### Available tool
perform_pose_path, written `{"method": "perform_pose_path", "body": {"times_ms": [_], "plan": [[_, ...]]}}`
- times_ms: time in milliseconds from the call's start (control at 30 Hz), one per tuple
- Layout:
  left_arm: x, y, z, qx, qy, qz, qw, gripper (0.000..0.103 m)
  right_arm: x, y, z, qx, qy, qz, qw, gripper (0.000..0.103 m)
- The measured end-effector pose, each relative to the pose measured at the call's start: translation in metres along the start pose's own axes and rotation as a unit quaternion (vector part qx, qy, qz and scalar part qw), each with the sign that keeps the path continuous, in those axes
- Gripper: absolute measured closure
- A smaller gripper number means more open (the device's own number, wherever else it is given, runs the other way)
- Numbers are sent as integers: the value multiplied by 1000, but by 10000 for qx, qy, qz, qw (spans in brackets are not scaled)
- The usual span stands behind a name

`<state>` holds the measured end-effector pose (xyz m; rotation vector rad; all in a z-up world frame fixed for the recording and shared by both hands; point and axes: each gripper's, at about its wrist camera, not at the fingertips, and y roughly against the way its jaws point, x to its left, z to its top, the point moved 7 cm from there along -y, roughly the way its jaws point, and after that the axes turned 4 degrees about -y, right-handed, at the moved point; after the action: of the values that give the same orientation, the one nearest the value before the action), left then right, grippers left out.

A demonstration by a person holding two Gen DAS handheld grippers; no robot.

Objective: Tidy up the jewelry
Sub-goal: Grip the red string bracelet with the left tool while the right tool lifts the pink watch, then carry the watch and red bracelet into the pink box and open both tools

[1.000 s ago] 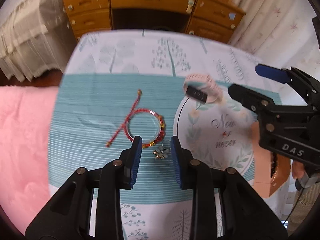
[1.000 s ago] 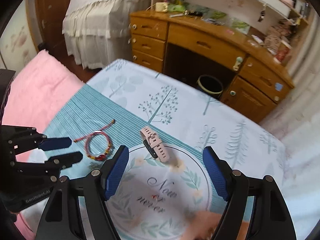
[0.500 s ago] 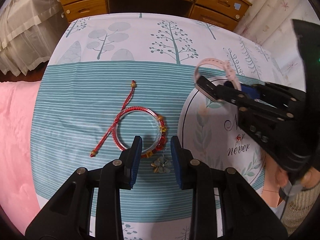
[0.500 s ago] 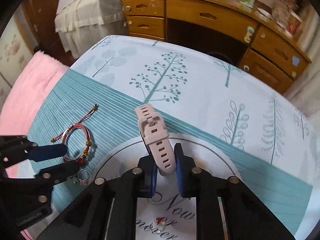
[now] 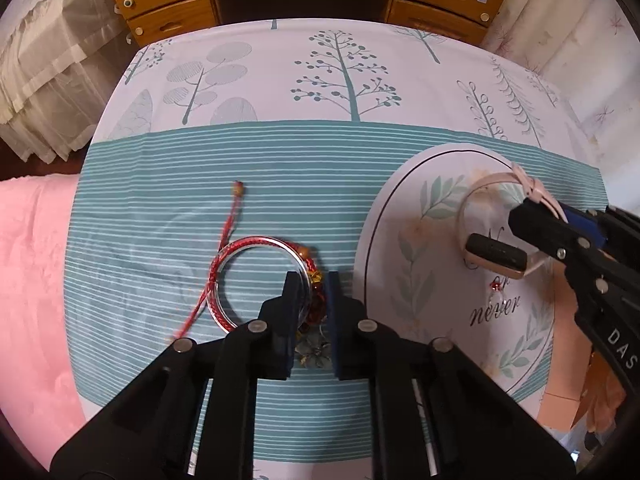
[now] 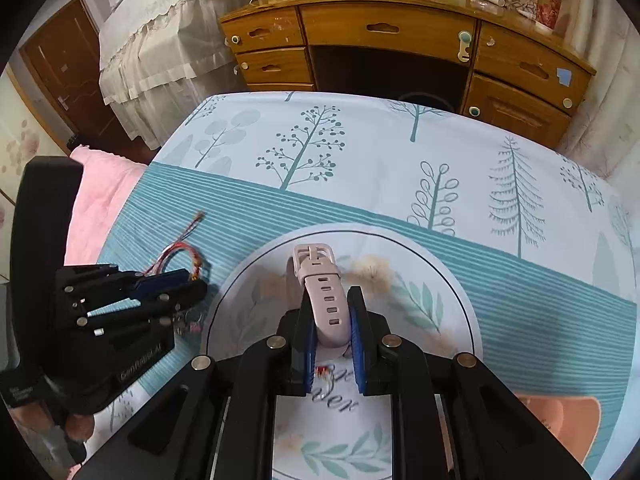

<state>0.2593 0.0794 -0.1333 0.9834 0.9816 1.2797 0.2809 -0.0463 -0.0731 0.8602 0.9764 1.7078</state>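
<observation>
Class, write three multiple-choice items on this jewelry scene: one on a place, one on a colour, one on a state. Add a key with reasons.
1. Where does the bracelet lie?
A. teal striped band
B. round white mat
C. pink blanket

2. What colour is the watch strap?
A. black
B. pale pink
C. green

3. What is the right gripper doing?
A. standing open
B. closed on nothing
C. clamping the watch strap

Key: 1 A, stripes show through the bangle. 2 B, the holed strap is pink. 3 C, both blue pads press its sides.

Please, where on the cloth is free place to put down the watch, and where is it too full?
Free: the tree-print band toward the wooden desk, and the teal stripes left of the red bracelet. Crowded: around the left gripper, where bracelet and flower charm lie.
</observation>
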Motion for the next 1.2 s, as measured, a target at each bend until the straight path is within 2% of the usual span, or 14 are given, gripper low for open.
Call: {"method": "perform_pose_path", "body": {"times_ms": [233,533,767,967,1200], "plan": [[3,24,-2,-299,150,37,9994,93,-4,21,-15,-89,-150,139,9998,88],[-22,102,-18,-838,-173,-113,9963,93,-9,84,-33,-489,-244,345,9979,88],[-82,157,-41,-1182,-738,-350,9896,93,-28,147,-62,-800,-282,332,9958,88],[-146,184,-59,-1358,-1264,-561,9810,93,-75,183,-95,-908,-558,107,9942,88],[-217,190,-70,-1432,-1795,-615,9713,93,-128,176,-138,-595,-942,30,9938,88]]}}
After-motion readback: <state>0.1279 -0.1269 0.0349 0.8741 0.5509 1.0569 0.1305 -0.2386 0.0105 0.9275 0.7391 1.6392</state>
